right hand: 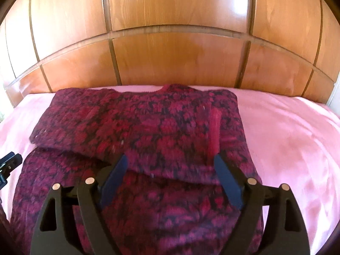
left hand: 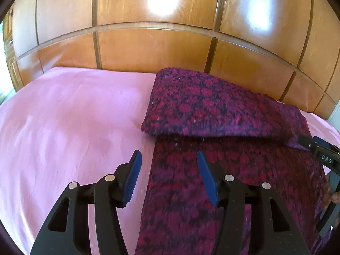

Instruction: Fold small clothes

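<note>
Both grippers stood open and empty: the left gripper (left hand: 167, 159) over the sweater's (right hand: 148, 131) left edge, the right gripper (right hand: 170, 165) wider above its middle. That patterned red-purple sweater lay on the pink sheet (right hand: 286, 140), sleeves folded across its chest, before a wooden headboard (right hand: 170, 59).
</note>
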Motion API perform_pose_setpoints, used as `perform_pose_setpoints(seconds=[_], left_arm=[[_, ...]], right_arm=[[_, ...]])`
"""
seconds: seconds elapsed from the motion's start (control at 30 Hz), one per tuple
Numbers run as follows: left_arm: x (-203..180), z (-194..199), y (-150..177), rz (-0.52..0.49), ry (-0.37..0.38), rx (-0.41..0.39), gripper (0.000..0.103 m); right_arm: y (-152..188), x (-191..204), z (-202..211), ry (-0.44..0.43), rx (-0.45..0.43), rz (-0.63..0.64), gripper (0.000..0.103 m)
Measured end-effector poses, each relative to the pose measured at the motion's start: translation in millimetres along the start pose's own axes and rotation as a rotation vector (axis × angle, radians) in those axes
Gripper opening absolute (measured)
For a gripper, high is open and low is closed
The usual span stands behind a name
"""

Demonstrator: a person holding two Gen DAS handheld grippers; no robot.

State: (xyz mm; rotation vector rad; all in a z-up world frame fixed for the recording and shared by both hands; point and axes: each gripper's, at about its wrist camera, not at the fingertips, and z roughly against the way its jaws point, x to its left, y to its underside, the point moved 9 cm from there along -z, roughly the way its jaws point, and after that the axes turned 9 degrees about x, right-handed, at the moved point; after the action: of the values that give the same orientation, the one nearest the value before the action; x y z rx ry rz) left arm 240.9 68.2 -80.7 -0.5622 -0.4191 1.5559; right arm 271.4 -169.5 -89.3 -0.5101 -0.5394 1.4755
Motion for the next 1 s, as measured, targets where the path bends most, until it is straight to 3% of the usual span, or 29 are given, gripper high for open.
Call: perform_pose_setpoints(seconds=[0.33, 0.6, 0.8, 1.0], left_arm=[[7, 7, 34, -0.01, 0.008, 0.045, 0.054], [13, 12, 62, -0.007, 0.029, 0.088, 0.054], [23, 22, 92, 0.018, 0.086, 0.127, 0.054], [32, 51, 135, 0.015, 0.164, 0.15, 0.054]], right_arm=[[49, -40, 9, 0.017, 0.104, -0.054, 0.083], [83, -47, 28, -0.015, 0.127, -0.036, 0.083], [111, -52, 46, -0.012, 0.127, -0.034, 0.084], [151, -68, 64, -0.108, 0.179, -0.111, 0.079]])
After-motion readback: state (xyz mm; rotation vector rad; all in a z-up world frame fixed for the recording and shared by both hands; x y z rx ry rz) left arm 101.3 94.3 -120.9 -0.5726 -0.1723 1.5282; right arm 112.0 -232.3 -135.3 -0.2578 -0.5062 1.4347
